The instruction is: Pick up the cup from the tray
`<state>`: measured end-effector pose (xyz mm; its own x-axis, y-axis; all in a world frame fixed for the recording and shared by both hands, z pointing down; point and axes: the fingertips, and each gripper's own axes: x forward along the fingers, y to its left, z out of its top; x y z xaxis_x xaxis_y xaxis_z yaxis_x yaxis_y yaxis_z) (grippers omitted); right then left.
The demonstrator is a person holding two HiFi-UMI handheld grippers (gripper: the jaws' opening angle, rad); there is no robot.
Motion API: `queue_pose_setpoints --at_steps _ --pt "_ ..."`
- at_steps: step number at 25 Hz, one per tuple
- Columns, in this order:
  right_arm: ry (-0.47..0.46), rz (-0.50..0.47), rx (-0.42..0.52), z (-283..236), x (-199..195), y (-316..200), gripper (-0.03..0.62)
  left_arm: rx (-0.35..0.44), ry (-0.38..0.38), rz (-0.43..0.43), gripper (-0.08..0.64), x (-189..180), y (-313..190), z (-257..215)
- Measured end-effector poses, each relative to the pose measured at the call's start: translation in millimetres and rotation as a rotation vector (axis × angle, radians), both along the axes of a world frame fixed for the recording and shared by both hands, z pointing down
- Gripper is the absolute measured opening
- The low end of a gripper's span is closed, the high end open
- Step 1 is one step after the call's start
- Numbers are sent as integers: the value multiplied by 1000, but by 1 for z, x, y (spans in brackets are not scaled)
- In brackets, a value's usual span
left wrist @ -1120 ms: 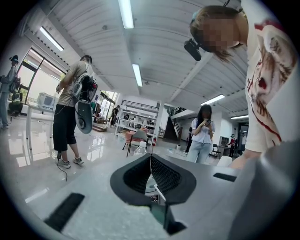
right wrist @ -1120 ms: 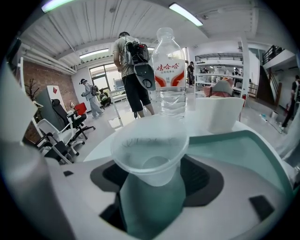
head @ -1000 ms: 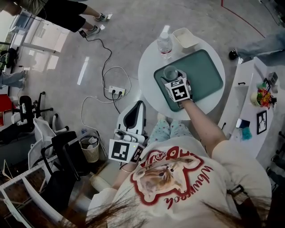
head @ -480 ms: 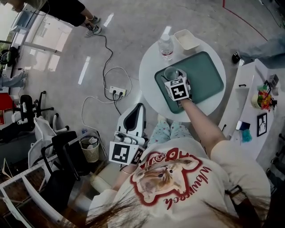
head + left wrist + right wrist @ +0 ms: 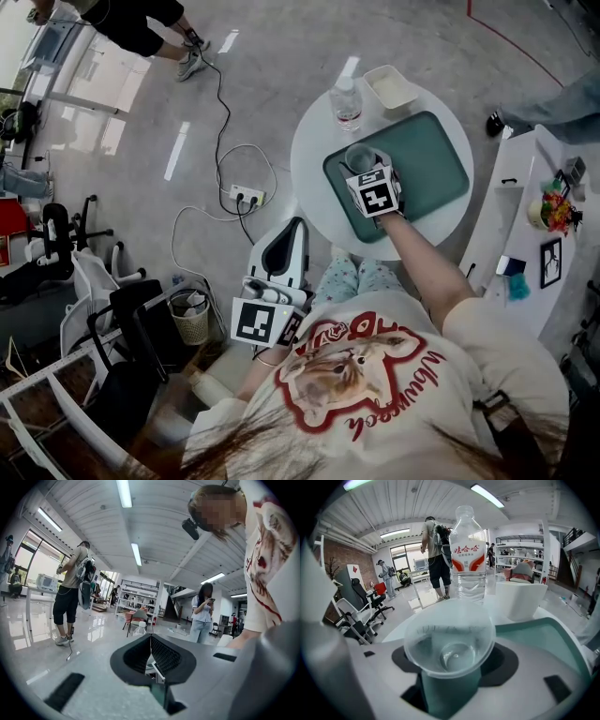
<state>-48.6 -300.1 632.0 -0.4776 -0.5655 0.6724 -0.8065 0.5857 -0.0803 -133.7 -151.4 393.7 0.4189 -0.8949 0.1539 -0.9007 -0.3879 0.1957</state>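
A clear plastic cup (image 5: 359, 155) stands near the left end of the green tray (image 5: 431, 155) on the round white table (image 5: 313, 150). My right gripper (image 5: 365, 166) reaches over the tray from the near side. In the right gripper view the cup (image 5: 449, 639) fills the gap between the black pads (image 5: 404, 660), and both pads press on its wall, so the gripper is shut on it. I cannot tell whether its base still rests on the tray (image 5: 543, 637). My left gripper (image 5: 284, 240) hangs off the table by the person's knee, jaws (image 5: 151, 641) shut on nothing.
A water bottle (image 5: 346, 97) and a white rectangular container (image 5: 391, 84) stand on the table just beyond the tray; both show behind the cup, the bottle (image 5: 468, 557) and the container (image 5: 520, 599). A power strip (image 5: 246, 194) with cables lies on the floor to the left. A white counter (image 5: 525, 202) is at the right.
Almost nothing differs: the right gripper stays at the cup on the tray and the left gripper stays low by the knee. Only the head camera has shifted slightly.
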Motion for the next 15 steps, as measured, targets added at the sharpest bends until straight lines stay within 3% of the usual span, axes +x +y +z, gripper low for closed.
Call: queue_pose_setpoints --at_steps 15 --pt "-6 0 1 -21 14 7 307 24 19 49 15 15 -15 -5"
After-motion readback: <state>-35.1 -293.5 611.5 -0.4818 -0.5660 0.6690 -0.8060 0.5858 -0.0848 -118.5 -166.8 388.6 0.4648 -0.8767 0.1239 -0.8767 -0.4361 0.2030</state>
